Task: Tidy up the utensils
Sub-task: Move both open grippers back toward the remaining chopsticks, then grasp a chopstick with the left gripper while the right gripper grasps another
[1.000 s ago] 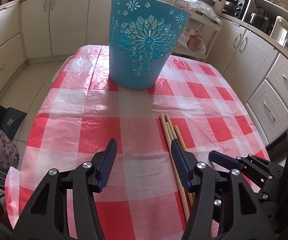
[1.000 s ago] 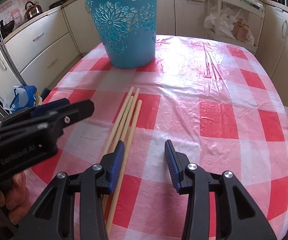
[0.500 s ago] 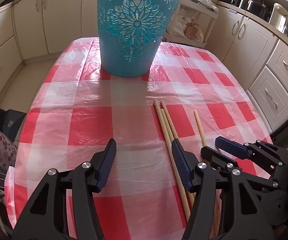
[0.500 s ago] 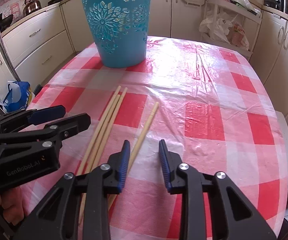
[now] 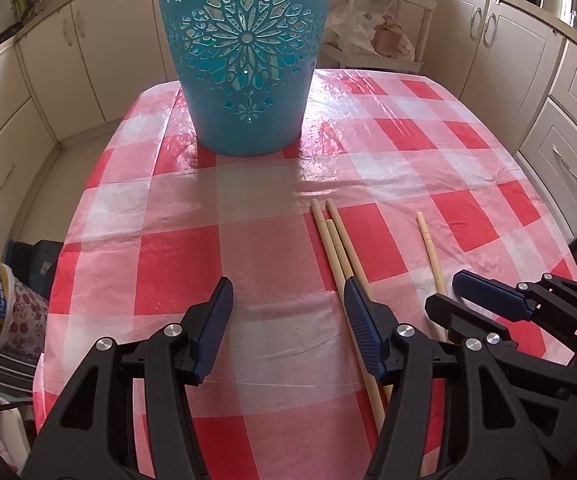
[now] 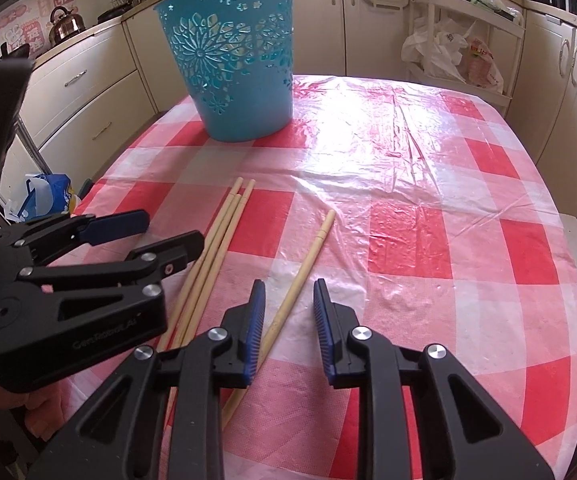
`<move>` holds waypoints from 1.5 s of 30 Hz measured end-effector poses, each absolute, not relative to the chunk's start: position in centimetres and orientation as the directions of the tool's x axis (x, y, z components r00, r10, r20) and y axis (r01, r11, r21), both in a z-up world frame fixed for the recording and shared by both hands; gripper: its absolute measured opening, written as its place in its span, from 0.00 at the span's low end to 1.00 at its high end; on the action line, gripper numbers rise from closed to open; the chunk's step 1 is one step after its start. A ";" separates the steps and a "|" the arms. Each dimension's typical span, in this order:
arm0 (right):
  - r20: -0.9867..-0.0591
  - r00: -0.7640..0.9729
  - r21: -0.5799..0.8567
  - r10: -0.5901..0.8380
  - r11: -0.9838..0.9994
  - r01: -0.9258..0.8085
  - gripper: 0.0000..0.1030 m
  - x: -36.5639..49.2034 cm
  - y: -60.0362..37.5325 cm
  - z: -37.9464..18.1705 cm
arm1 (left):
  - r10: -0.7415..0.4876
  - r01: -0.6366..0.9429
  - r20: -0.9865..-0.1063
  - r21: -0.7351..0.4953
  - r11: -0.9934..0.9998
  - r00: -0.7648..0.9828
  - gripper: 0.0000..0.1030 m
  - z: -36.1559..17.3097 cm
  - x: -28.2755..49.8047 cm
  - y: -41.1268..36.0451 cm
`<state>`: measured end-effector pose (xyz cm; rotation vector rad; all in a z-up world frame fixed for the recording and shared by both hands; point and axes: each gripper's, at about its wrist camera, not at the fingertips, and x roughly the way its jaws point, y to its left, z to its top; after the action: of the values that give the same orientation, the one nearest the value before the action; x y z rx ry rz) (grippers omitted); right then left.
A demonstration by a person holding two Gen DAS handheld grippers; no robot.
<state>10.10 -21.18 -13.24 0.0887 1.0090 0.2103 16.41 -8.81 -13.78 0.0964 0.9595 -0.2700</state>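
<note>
Chopsticks (image 6: 212, 248) lay near the left gripper (image 5: 288, 308); one chopstick (image 6: 304, 268) lay apart, between the right gripper's (image 6: 289, 304) spread fingers; both grippers empty.

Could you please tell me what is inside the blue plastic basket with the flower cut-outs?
Through the cut-outs of the blue plastic flower-patterned basket only pale background shows; no utensil appears. Its solid lower wall hides the bottom, so I cannot rule contents out.

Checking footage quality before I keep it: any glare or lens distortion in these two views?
Right wrist view: strong white glare on the plastic tablecloth beside the blue basket. Left wrist view: milder sheen right of the basket. Both views: fisheye bends the cabinets and darkens corners.
</note>
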 end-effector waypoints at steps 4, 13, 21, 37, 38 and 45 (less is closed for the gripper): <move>-0.834 0.500 0.186 0.233 0.972 -0.142 0.19 10.3 -21.8 -13.2 | -0.200 0.302 -0.824 -0.037 0.953 0.530 0.35 -13.7 16.4 -8.5; -0.836 0.487 0.218 0.254 0.967 -0.131 0.15 10.7 -22.0 -13.3 | -0.299 0.296 -0.827 -0.169 0.940 0.477 0.27 -12.8 16.4 -7.1; -0.835 0.484 0.227 0.262 0.965 -0.132 0.15 10.6 -22.2 -13.2 | -0.232 0.320 -0.837 -0.072 0.945 0.496 0.31 -13.9 15.4 -10.1; -0.844 0.453 0.246 0.287 0.958 -0.149 0.11 10.8 -22.4 -13.2 | -0.345 0.454 -0.853 -0.146 0.879 0.392 0.06 -13.8 16.1 -8.3; -0.845 0.452 0.245 0.285 0.958 -0.147 0.12 10.9 -22.3 -13.2 | -0.348 0.447 -0.855 -0.158 0.880 0.384 0.06 -13.8 16.2 -8.0; -0.857 0.432 0.205 0.280 0.955 -0.213 0.11 11.4 -20.4 -13.0 | -0.276 0.407 -0.865 -0.093 0.909 0.419 0.07 -13.9 17.4 -8.5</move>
<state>11.37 -20.39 -13.02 0.0692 1.0811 0.3074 17.42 -8.54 -13.87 0.1391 1.0559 -0.4298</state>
